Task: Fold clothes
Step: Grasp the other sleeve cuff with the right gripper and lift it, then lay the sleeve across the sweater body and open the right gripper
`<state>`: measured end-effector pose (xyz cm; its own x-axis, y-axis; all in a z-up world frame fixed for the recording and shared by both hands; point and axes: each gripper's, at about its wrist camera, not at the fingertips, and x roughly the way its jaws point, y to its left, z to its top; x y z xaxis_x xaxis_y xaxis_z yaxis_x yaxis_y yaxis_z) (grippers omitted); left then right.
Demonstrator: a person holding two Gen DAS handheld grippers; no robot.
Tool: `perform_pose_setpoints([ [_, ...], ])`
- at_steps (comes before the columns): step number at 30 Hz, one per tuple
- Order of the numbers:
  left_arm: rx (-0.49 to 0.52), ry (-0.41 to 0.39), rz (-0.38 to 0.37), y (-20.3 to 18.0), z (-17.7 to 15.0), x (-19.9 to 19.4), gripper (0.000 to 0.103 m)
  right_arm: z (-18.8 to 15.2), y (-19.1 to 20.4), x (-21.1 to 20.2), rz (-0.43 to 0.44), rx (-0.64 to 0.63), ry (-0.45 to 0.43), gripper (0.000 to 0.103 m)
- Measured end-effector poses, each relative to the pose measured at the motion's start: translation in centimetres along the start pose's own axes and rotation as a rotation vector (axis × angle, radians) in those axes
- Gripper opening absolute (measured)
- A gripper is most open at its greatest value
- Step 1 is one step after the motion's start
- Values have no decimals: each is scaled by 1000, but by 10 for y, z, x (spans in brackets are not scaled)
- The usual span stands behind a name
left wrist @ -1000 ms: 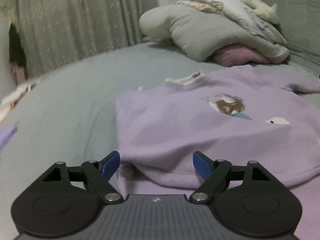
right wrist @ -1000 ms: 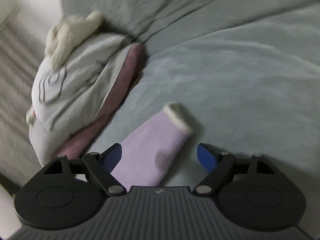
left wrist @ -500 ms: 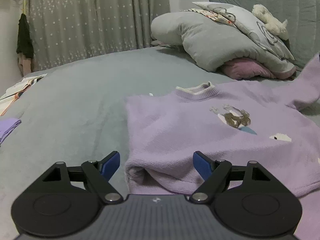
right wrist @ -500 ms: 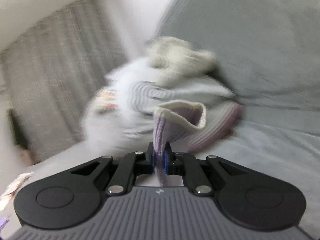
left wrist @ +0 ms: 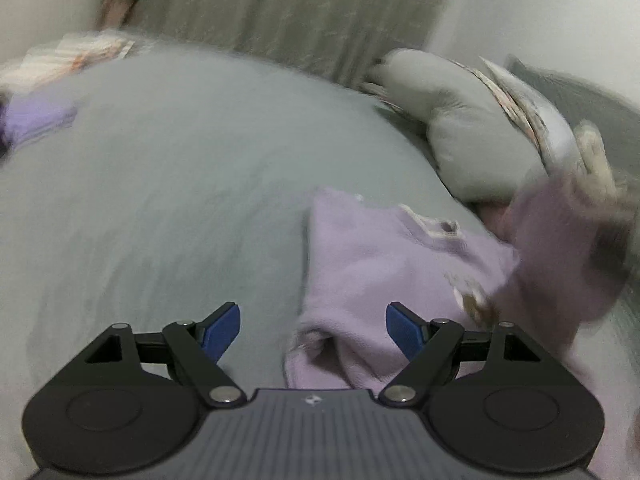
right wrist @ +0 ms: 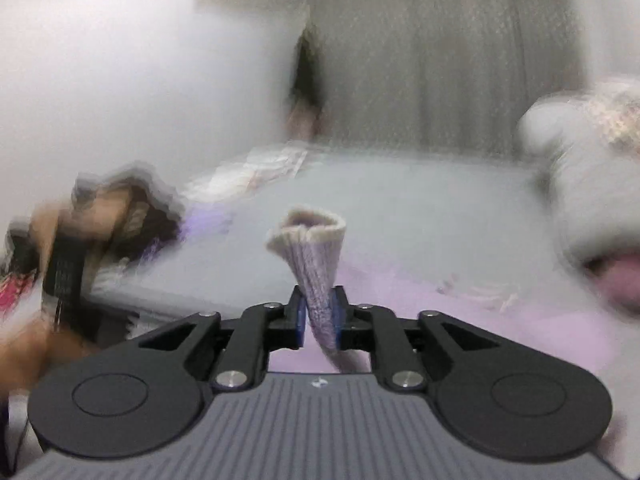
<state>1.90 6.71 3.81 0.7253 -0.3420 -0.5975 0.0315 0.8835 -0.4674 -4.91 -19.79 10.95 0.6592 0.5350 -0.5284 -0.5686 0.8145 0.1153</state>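
A lilac sweater (left wrist: 384, 268) with a cream collar lies on the grey bed, its left sleeve folded in. My left gripper (left wrist: 314, 330) is open and empty, hovering over the sweater's lower left corner. My right gripper (right wrist: 319, 320) is shut on the sweater's right sleeve (right wrist: 316, 264), with the cream cuff sticking up past the fingers. In the left wrist view that lifted sleeve (left wrist: 560, 248) is a blurred lilac shape over the sweater's right side. The sweater body (right wrist: 460, 312) lies below the right gripper.
A pile of grey pillows and bedding (left wrist: 480, 136) sits at the head of the bed, with a pink item (right wrist: 624, 276) under it. A folded lilac garment (left wrist: 36, 120) and papers (left wrist: 80, 52) lie at the far edge. Curtains (left wrist: 300, 12) hang behind.
My right gripper has swung the held sleeve leftwards across the sweater, and its view now faces the curtain. My left gripper has tilted and shifted left, staying open.
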Motion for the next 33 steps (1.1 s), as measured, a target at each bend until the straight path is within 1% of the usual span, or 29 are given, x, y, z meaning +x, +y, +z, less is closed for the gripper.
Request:
perform_pose_setpoints([
  [2,-36,6,-20,7,3,-1,80,-11,9,13,59,-22,96,28],
  [4,-46,5,-29,9,5,-3,80,-10,7,12,110,-20,134,44],
  [5,-37,5,-41,7,5,-3,80,-7,-2,5,139,5,137,48],
  [7,-11,6,-67,1,5,-4,80,0,-26,-9,144,81,98,67],
  [8,24,8,-95,-7,2,-6,80,3,-45,-18,129,158,68,72],
  [9,66,9,-112,-16,-2,-6,81,4,-72,-31,99,271,30,79],
  [11,151,11,-140,-34,-10,-7,81,-7,-115,-49,42,454,-18,79],
  [12,168,11,-143,-37,-12,-6,81,-22,-142,-65,2,602,-53,79],
  [13,230,4,-146,-50,-22,-5,81,-41,-166,-82,-25,743,-87,79],
  [15,291,-4,-170,-66,-34,-3,81,-77,-202,-107,-47,969,-148,79],
  [17,324,-1,-201,-76,-43,1,82,-103,-222,-125,-68,1111,-186,79],
  [18,328,1,-203,-77,-45,3,82,-114,-227,-132,-88,1152,-190,79],
  [19,347,15,-187,-83,-51,11,82,-120,-229,-135,-104,1171,-186,79],
  [21,368,21,-162,-85,-57,19,82,-129,-230,-133,-107,1196,-180,79],
  [23,380,21,-145,-85,-61,24,82,-135,-229,-126,-54,1237,-239,79],
  [25,381,15,-144,-87,-63,27,83,-134,-228,-116,-19,1257,-257,80],
  [26,384,12,-144,-87,-64,27,83,-131,-226,-108,-26,1250,-241,80],
  [28,394,10,-139,-89,-64,28,83,-127,-222,-98,-80,1220,-211,80],
  [29,401,9,-136,-89,-64,29,83,-127,-223,-97,-98,1219,-221,80],
  [33,421,8,-136,-92,-67,31,84,-134,-233,-103,-114,1282,-354,80],
])
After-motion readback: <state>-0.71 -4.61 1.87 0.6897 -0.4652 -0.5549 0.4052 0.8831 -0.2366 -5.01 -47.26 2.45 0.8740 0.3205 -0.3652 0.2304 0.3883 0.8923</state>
